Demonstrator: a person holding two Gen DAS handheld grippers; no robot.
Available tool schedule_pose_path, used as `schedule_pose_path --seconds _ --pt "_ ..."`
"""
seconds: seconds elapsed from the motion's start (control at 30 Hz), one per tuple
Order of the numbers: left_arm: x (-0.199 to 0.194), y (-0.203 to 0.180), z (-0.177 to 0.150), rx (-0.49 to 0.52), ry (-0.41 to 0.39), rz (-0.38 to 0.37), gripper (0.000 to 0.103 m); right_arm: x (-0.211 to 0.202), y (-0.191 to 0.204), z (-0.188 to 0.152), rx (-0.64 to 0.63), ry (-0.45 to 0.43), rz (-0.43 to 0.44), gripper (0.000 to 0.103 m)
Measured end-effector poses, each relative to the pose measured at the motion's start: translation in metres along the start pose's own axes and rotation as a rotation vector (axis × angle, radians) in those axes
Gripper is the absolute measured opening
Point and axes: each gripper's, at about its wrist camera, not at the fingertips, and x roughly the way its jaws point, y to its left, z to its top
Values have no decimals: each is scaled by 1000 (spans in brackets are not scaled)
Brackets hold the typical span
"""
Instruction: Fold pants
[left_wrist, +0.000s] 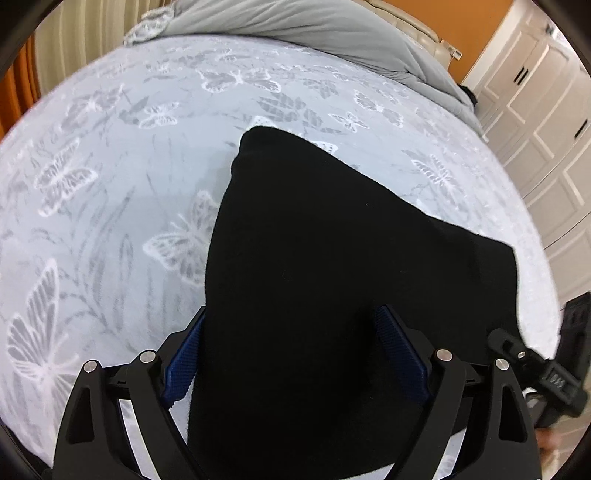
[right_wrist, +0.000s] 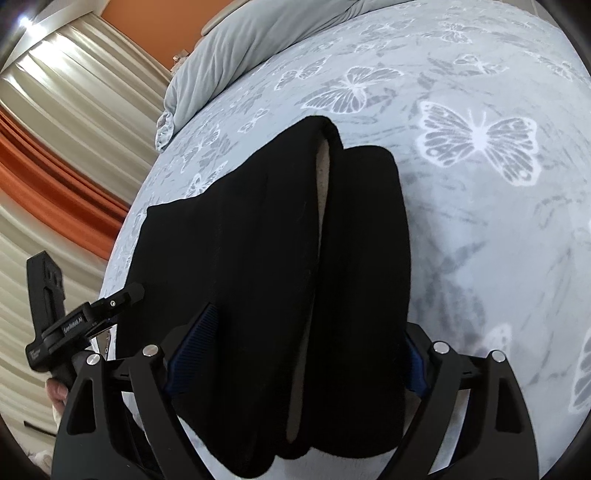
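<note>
Main risk judged to be the fold springing apart: the black pants (right_wrist: 280, 280) were seen lying folded on the butterfly-print bedspread (right_wrist: 498, 229), with two thick rolled layers side by side and a pale lining showing in the slit between them at the far end; thick fabric of that kind could relax and slide open once released; a blue pad snagging the cloth on withdrawal could also drag the near edge out of line; a loose flap was noted at the near right in the left wrist view, likely to be left unaligned.

Left gripper (left_wrist: 291, 350): jaws spread wide, pants (left_wrist: 332, 258) lying between the blue pads, nothing seen pinched; whether the pads brushed the cloth could not be told.

Right gripper (right_wrist: 295, 354): likewise wide open, straddling the near end of the folded bundle; no grip was visible.
</note>
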Motion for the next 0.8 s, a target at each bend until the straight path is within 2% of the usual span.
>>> schedule_pose_path --seconds 0.1,0.17,0.2,0.4,0.43,0.47,0.57,0.6,0.7,0.8 --pt "5 14 1 -62 44 -55 86 -1 0 -1 -4 4 2 85" --pt "18 29 0 -134 126 -135 87 -1 -2 -1 -1 8 4 85" --pt "20 33 0 -156 129 -159 87 0 -2 0 3 12 7 85" --pt "22 16 -3 -84 123 -173 88 4 -4 0 25 8 35 87" --pt "23 14 -3 -81 118 -180 88 4 -4 0 24 4 38 84" --pt "23 12 -2 -71 113 -179 87 3 -2 -1 11 -3 31 74" --pt "21 4 -3 -36 84 -167 62 2 2 -2 -19 -24 25 55" --pt "18 2 -4 -29 73 -173 54 0 4 -3 -25 -31 27 53" --pt "9 -7 -4 20 34 -140 45 -1 7 -4 -34 -45 14 51" --pt "-2 -24 -7 83 -9 -83 41 -1 6 -5 -35 -47 16 50"
